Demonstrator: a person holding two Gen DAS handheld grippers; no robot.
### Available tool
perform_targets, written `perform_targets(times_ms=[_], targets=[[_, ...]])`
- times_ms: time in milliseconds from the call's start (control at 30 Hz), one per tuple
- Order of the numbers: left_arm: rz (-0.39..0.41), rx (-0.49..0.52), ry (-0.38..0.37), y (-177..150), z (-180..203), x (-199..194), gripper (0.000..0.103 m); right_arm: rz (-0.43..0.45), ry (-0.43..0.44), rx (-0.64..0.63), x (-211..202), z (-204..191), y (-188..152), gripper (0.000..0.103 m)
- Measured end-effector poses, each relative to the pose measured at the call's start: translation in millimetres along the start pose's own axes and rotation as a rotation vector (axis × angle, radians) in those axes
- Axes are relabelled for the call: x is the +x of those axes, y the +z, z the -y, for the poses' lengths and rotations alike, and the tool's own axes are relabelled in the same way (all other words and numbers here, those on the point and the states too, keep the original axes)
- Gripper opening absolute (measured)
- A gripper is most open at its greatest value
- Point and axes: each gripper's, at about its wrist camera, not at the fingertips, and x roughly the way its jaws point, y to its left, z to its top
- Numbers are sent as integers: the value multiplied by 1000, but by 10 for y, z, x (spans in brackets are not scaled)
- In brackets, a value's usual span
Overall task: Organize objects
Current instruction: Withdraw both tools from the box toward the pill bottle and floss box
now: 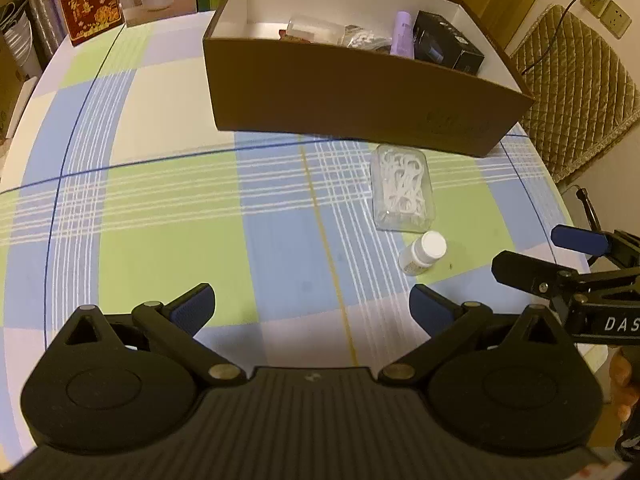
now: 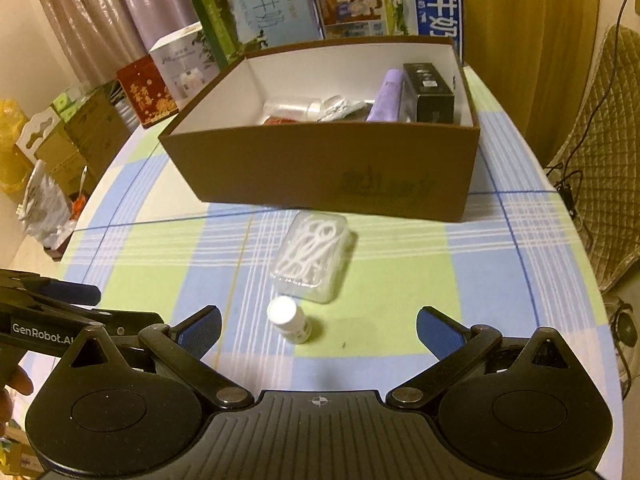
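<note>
Ahead of both sets of fingers, on the checked cloth of the counter point(image 2: 400, 280), lie two loose things: a clear plastic case of white floss picks point(image 2: 310, 260) and, nearer, a small white-capped bottle point(image 2: 289, 319) standing upright. The left gripper point(image 1: 312, 308) has its blue-padded fingers spread wide and holds nothing; the bottle point(image 1: 423, 253) sits just beyond its right finger, and the floss case point(image 1: 401, 189) lies farther out on that same side. The right gripper point(image 2: 318, 330) is likewise spread wide and empty, with the bottle between its fingers but nearer the left one, and the case just past the bottle, apart from it. Beyond both stands an open brown cardboard box point(image 2: 320, 168) with a white inside. It holds a lilac tube point(image 2: 387, 94), a black carton point(image 2: 429, 92) against the right-hand wall, and some clear packets I cannot make out. The two grippers hover side by side over the near edge of the counter.
</note>
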Motion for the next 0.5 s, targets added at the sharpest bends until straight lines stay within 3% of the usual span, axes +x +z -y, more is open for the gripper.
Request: perform_targets(times_ms=[367,500], targets=[[-35,-35,13,-73,-115,235,102,-1,8,-46,184,-95,-94,99],[-35,-55,23,-73,-185,315,102,-4,8,-74,298,-139,-133,83]])
